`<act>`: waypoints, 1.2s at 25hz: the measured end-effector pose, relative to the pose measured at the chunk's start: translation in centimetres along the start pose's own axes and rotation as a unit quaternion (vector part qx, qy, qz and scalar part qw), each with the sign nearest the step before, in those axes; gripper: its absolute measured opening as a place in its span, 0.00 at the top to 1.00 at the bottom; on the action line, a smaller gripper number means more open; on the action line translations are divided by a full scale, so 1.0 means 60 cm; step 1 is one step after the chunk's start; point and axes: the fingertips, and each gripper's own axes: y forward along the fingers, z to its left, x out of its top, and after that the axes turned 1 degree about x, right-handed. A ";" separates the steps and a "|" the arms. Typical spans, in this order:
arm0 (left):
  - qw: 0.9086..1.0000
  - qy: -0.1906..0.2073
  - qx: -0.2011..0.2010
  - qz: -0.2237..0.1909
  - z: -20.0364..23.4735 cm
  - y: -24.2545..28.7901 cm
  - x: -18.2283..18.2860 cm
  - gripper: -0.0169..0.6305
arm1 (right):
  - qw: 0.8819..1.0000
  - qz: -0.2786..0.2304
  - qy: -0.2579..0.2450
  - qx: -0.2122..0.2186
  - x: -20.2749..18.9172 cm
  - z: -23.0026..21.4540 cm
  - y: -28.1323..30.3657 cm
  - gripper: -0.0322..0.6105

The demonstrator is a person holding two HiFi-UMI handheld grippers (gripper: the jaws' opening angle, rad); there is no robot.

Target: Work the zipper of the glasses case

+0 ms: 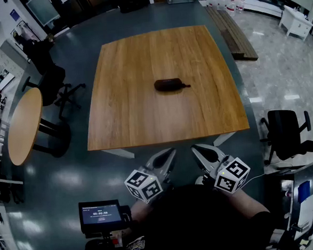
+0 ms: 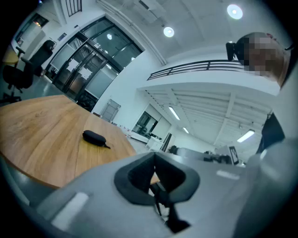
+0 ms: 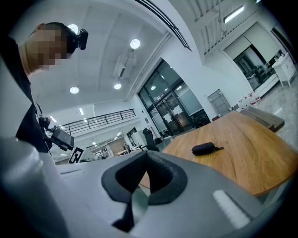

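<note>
A dark oval glasses case (image 1: 169, 84) lies near the middle of the square wooden table (image 1: 129, 118), its short pull strap pointing right. The left gripper view shows the glasses case (image 2: 93, 137) far off, and so does the right gripper view, where the glasses case (image 3: 203, 148) rests on the wood. My left gripper (image 1: 168, 154) and right gripper (image 1: 197, 150) hang side by side in front of the table's near edge, well short of the case. Both are shut with nothing between the jaws.
A round wooden side table (image 1: 24, 124) stands at the left with a dark chair (image 1: 57, 83) behind it. A black office chair (image 1: 285, 134) is at the right. A small timer screen (image 1: 101, 214) sits low by my body. Stacked planks (image 1: 233, 31) lie beyond the table.
</note>
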 end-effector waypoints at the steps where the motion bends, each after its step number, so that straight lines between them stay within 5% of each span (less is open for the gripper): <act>1: 1.000 0.000 0.001 0.000 -0.002 0.002 -0.003 0.97 | 1.000 0.000 -0.001 0.001 -0.001 -0.002 -0.003 0.94; 16: 1.000 -0.016 0.025 -0.002 -0.029 0.043 -0.038 0.97 | 0.999 0.000 -0.012 0.034 0.013 -0.029 -0.049 0.94; 19: 0.999 -0.022 0.037 -0.002 -0.033 0.051 -0.048 0.97 | 0.999 0.004 -0.030 0.037 0.013 -0.042 -0.058 0.88; 26: 0.994 -0.052 0.095 -0.021 -0.005 0.048 -0.055 0.97 | 0.996 0.038 -0.083 0.008 -0.008 -0.125 -0.064 0.80; 30: 0.990 -0.073 0.117 -0.031 0.041 0.045 -0.043 0.97 | 0.978 0.085 -0.187 -0.028 -0.028 -0.192 -0.025 0.75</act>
